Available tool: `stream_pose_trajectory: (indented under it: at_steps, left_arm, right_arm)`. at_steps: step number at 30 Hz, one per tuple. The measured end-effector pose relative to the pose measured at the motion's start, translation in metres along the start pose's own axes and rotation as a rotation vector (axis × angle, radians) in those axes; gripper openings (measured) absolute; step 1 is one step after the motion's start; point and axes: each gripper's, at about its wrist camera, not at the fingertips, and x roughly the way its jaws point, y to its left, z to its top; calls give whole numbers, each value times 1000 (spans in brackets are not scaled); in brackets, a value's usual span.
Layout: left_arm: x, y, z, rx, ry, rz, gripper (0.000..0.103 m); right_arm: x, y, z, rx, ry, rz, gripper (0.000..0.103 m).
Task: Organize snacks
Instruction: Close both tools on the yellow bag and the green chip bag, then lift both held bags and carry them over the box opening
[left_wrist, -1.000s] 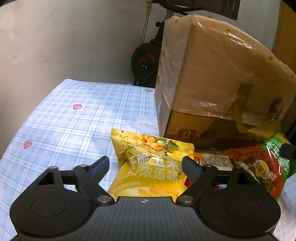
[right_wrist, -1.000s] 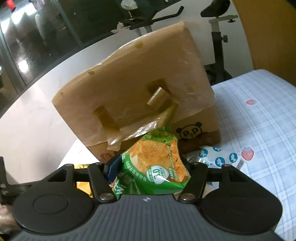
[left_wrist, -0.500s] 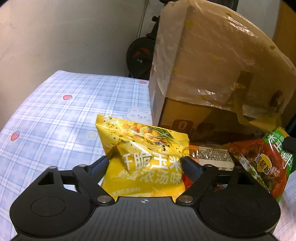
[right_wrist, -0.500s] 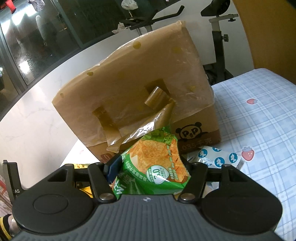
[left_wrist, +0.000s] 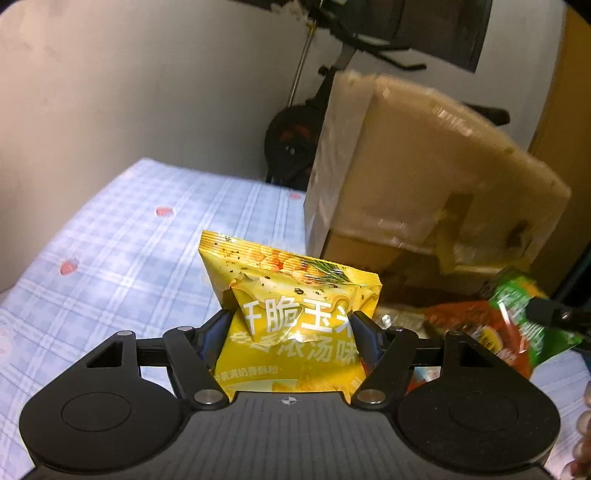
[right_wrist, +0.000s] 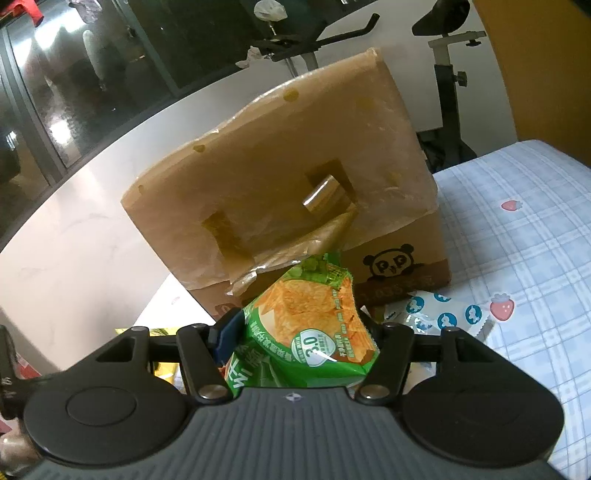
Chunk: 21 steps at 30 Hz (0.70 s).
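The left claw (left_wrist: 290, 325), whose jaws have just been closing, pinches a yellow corn snack bag (left_wrist: 291, 317) between its pads, the bag raised clear of the blue checked tablecloth (left_wrist: 122, 236). The right claw (right_wrist: 295, 332) grips a green chip bag (right_wrist: 310, 332), which sticks up in front of the plastic-wrapped cardboard box (right_wrist: 280, 184). A red snack packet (left_wrist: 476, 328) lies just right of the yellow bag, near the box.

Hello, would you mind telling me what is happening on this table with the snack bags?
A person is sorting snacks with tongs in each hand. The left tongs have just been closing and now pinch a yellow snack bag above the checked tablecloth. The right tongs grip a green snack bag. Both are in front of a tape-covered cardboard box. A blue-dotted white packet lies beside the box.
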Motion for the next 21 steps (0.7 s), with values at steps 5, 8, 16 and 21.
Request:
stream_pose_trajectory:
  at_steps: [5,8,16,21]
  left_arm:
    - [-23,-11,7,2,-59,-16,72]
    - [-31,-19,7,-7,-72,-33,72]
    - [-51,-27,29,-1,-136,-46,73]
    - [-62,-28,60,2,-195,-45,73]
  right_arm:
    - [-12,2,-1,-15,-14,7,63]
    - [-22,1,-1,-21,-28,5,62]
    - [-59,2,8,-21,-169,-22,62]
    - [-78,9,23,-30,-279,-18,62]
